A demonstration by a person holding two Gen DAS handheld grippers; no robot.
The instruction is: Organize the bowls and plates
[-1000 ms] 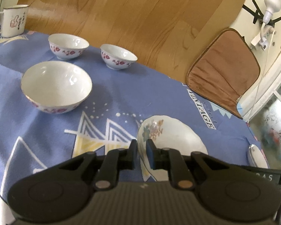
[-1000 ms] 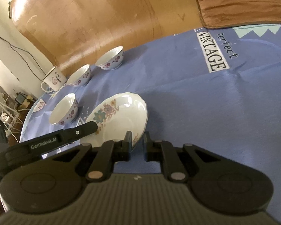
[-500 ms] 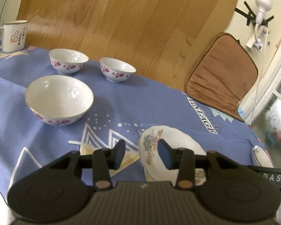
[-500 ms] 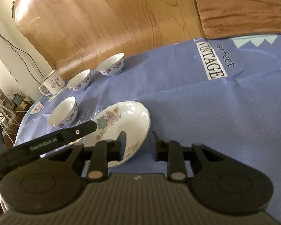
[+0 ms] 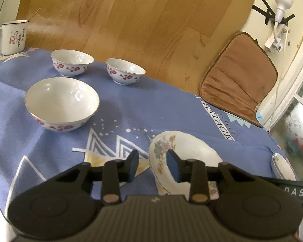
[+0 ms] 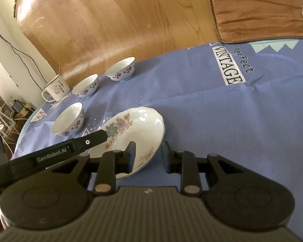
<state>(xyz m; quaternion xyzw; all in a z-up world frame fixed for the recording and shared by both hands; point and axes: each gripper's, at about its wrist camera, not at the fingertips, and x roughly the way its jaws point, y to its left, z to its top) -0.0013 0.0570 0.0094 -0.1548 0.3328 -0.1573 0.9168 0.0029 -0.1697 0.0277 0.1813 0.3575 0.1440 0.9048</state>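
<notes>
Plate [image 5: 194, 153] near edge hidden behind left tongs [image 5: 152, 166].

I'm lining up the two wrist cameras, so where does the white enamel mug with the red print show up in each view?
Left wrist: the white enamel mug with red print stands at the far upper left, on the tablecloth's edge.
Right wrist: the mug sits at mid-left, behind the bowls.
Shared landmark: the white oval plate with painted flowers, just ahead of both grippers.
</notes>
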